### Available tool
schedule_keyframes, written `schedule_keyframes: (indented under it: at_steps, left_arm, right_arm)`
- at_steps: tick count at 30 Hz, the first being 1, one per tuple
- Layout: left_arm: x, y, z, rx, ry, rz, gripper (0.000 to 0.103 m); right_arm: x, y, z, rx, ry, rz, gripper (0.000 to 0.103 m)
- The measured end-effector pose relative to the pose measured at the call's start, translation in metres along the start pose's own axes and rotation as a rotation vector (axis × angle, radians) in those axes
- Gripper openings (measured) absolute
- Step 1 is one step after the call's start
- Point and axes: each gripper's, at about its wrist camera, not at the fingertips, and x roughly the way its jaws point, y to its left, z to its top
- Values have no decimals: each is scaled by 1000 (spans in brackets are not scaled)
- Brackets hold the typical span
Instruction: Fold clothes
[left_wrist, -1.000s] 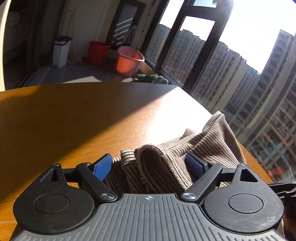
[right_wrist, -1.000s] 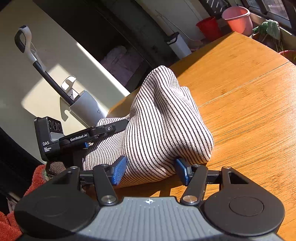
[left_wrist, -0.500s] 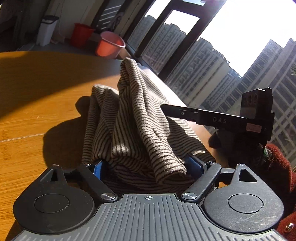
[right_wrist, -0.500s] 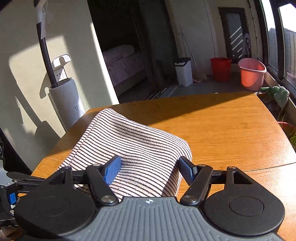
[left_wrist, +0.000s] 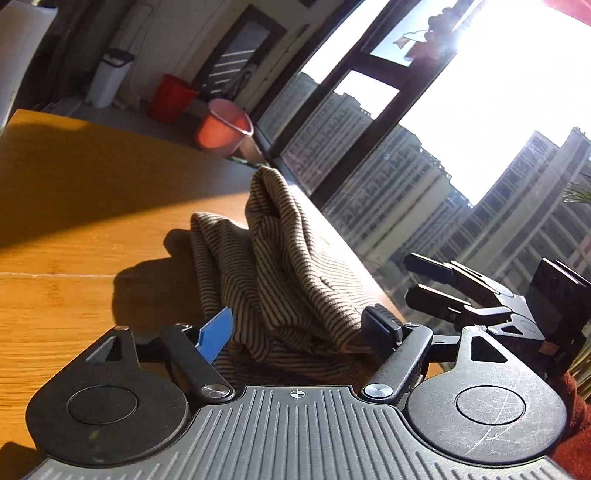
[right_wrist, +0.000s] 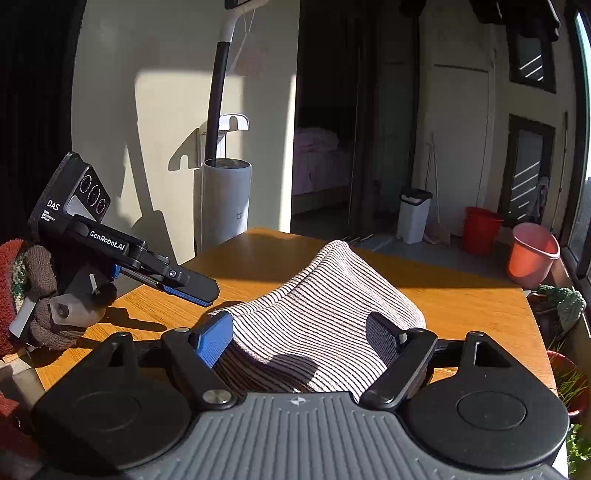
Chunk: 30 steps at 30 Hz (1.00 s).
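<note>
A brown-and-white striped garment (left_wrist: 288, 266) lies bunched in a folded heap on the wooden table (left_wrist: 74, 221). My left gripper (left_wrist: 299, 328) is open, its blue and black fingers wide apart with the near end of the cloth between them. In the right wrist view the garment (right_wrist: 332, 291) is a low mound, and my right gripper (right_wrist: 299, 334) is open astride its near edge. The left gripper (right_wrist: 199, 290) points at the garment's left edge there, held by a gloved hand (right_wrist: 40, 266). The right gripper (left_wrist: 417, 278) shows at the right with fingers parted, beside the cloth.
The table's edge (right_wrist: 532, 321) ends at the right, beside potted plants (right_wrist: 561, 299) and a big window (left_wrist: 406, 155). Beyond the table stand a pink bucket (right_wrist: 532, 254), a red bucket (right_wrist: 480, 229), a white bin (right_wrist: 415, 214) and a vacuum on its stand (right_wrist: 225, 199).
The tall peaked heap has sunk into a lower mound. Both views have swung round: the right one now faces the doorway, and the left gripper has drawn off to the garment's left edge.
</note>
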Motion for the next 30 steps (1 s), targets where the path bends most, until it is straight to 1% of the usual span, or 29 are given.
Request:
schedule_keyframes:
  at_steps: [2,3,5,6,7,8,10,11,13,16,17,18,21,25,29,30]
  left_arm:
    - [-2,7,2,-41,-13,11,64]
    - [-2,8,1,-44,-10,17,63]
    - [4,4,-2,-20,16,46,59]
    - [6,1,-5,-3,32,61,57]
    - [9,-2,-7,14,50,79,55]
    - [11,-4,-9,22,62,92,55]
    - [10,-4,-11,17,71,98,55]
    - [9,-4,-12,13,76,100,54]
    - [11,-2,-10,7,92,98,53]
    - [22,-2,-12,-3,129,68,49]
    - [26,-6,-14,8,135,62,49]
    - [30,-9,-15,18,140,54,49]
    - [44,-21,-18,15,160,-3,49]
    - [59,-34,-30,47,185,-44,49]
    - [50,-34,-32,66,178,-39,51]
    - [45,-33,-32,70,178,-35,53]
  right_arm:
    - [14,22,-5,-63,8,-16,81]
    - [25,29,-7,-74,14,-32,82]
    - [45,37,-13,-106,22,-83,84]
    - [55,41,-15,-126,25,-111,84]
    - [62,42,-17,-142,24,-137,81]
    - [62,38,-16,-128,17,-142,67]
    - [52,22,-8,-45,-2,-110,47]
    - [47,14,-4,-3,-11,-94,32]
    - [37,-1,4,80,-30,-62,30]
    - [18,-25,20,175,-72,-16,28]
    - [11,-31,27,187,-89,-6,23]
    - [8,-34,32,190,-96,4,20]
    - [5,-40,42,202,-86,56,17]
    - [21,-20,39,147,-6,136,15]
    - [36,-9,22,122,85,146,15]
    - [38,-8,16,126,102,150,15]
